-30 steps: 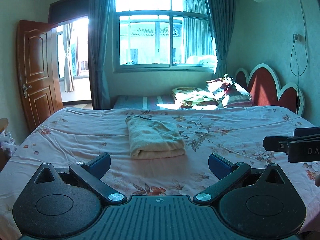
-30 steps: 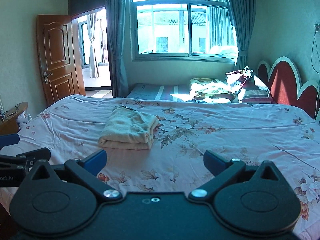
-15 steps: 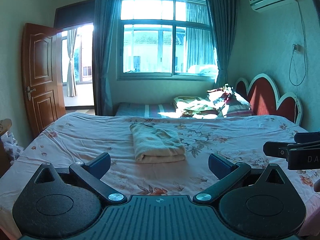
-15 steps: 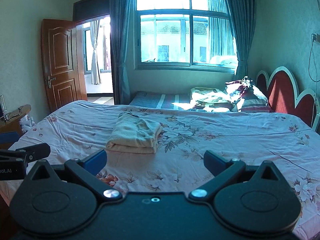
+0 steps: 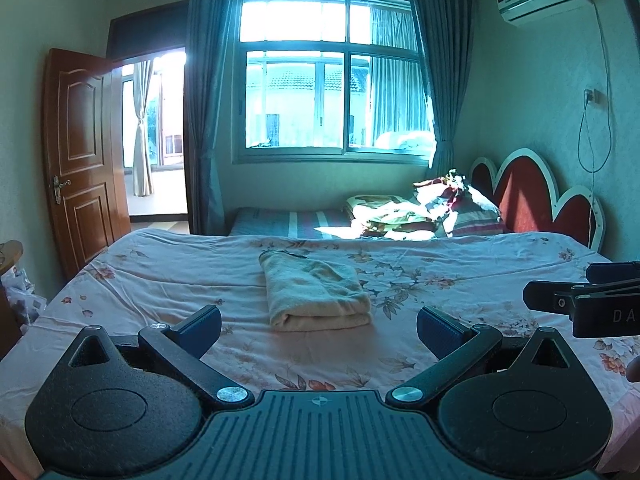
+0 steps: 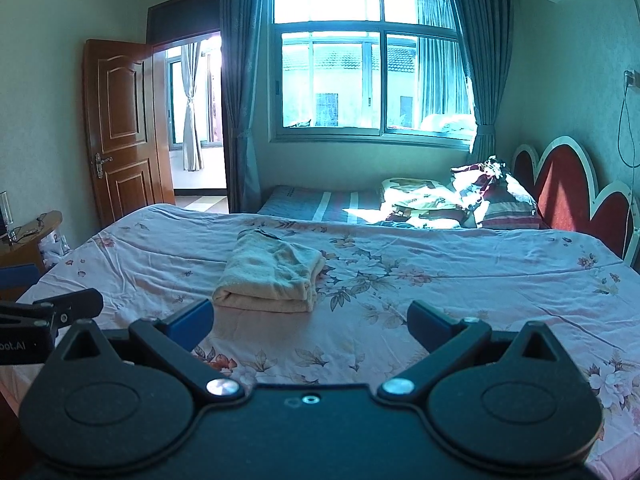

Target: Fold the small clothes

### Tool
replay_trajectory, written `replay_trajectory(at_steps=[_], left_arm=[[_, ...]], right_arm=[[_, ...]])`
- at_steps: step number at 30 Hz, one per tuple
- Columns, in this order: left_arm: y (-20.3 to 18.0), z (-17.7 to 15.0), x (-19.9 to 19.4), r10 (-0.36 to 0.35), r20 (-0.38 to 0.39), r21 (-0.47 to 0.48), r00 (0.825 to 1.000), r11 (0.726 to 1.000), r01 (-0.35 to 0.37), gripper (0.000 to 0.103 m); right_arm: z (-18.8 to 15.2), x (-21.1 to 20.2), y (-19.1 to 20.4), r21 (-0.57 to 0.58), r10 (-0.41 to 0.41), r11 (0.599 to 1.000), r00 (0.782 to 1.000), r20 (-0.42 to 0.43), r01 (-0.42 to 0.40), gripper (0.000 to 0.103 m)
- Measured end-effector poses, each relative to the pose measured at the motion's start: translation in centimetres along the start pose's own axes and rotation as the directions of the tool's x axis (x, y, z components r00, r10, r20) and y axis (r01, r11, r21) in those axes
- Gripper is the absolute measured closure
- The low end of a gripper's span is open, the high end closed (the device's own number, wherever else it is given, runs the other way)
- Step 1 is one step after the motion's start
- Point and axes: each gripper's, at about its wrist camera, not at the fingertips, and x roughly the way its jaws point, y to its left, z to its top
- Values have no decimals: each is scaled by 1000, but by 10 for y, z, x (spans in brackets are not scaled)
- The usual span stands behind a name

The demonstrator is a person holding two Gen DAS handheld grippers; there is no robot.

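- Bedroom, daylight through window; bed (image 5: 160, 280) under a pink floral sheet carries the work.
- Folded cream cloth (image 5: 316, 294) lies mid-bed, at 12 o'clock from the left gripper (image 5: 319, 326), 11 o'clock from the right gripper (image 6: 310, 320); neither touches it.
- Both grippers: fingers wide apart, empty.
- Cloth judged light, soft, floppy, likely terry; layers may slip. Best pinched at a corner or the folded near edge.
- Writing: "DA" partial on the right gripper's body; "bot.AI" on the left's.

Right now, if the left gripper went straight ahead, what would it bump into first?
Probably the folded cloth on the bed. The left gripper, fingers wide open, points at it, though it may sit high enough to pass over.
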Motion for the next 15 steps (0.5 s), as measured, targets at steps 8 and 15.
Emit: replay_trajectory(at_steps=[8,15], left_arm=[[0,0,1,-1,2,8,1000,1000,1,0],[-1,0,1,1,3,1,1000,1000,-1,0]], right_arm=[[3,3,2,0,4,1000,1000,-5,-4,1],[3,4,4,-1,5,1000,1000,-6,-5,1]])
